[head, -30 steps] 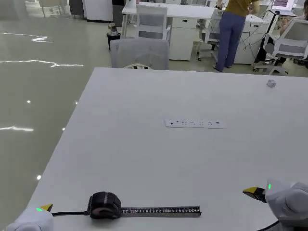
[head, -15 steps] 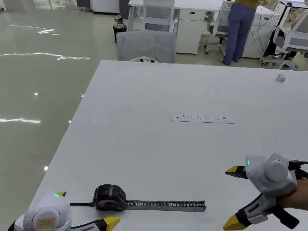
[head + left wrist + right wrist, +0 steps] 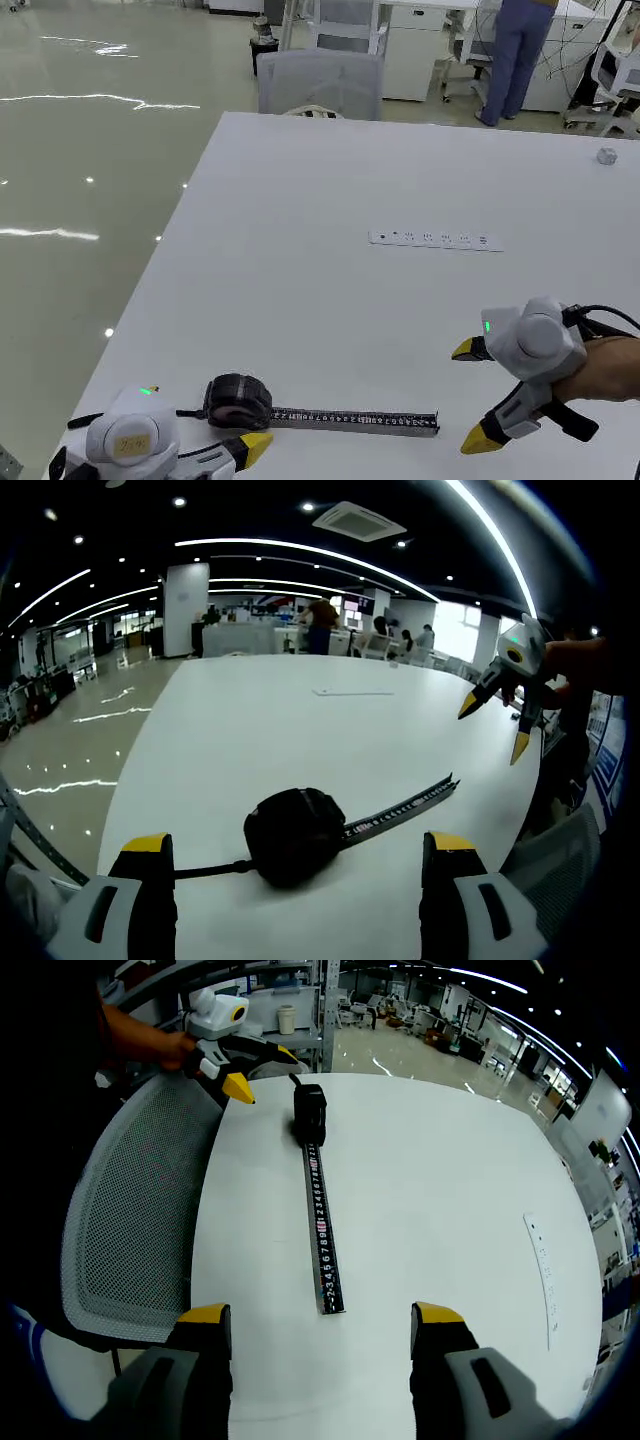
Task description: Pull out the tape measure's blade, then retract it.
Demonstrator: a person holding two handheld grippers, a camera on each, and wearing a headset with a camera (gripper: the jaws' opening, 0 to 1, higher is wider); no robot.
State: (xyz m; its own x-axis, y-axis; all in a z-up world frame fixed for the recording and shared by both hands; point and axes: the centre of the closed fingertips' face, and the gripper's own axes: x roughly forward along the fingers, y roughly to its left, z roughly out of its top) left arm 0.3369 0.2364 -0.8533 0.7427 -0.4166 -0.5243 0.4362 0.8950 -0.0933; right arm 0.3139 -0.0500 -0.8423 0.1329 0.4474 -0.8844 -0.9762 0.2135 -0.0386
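Observation:
A black tape measure (image 3: 238, 400) lies near the front edge of the white table (image 3: 330, 200), its blade (image 3: 355, 420) drawn out flat to the right and a black strap trailing left. My left gripper (image 3: 203, 418) stands open just in front of the case, one yellow tip on each side. In the left gripper view the case (image 3: 295, 835) sits between the open jaws of the left gripper (image 3: 299, 843). My right gripper (image 3: 470, 395) is open, a little right of the blade's end. In the right gripper view the blade's end (image 3: 333, 1305) lies between the open jaws of the right gripper (image 3: 320, 1313).
A white power strip (image 3: 434, 240) lies mid-table and a small grey object (image 3: 606, 156) sits far right. A grey chair (image 3: 320, 85) stands at the far edge. A mesh chair (image 3: 130, 1220) is at the near side. A person (image 3: 520, 40) stands behind.
My right gripper has moved left and forward to the blade's end. My left gripper has come up to the case. The tape measure lies where it was; the camera shifted.

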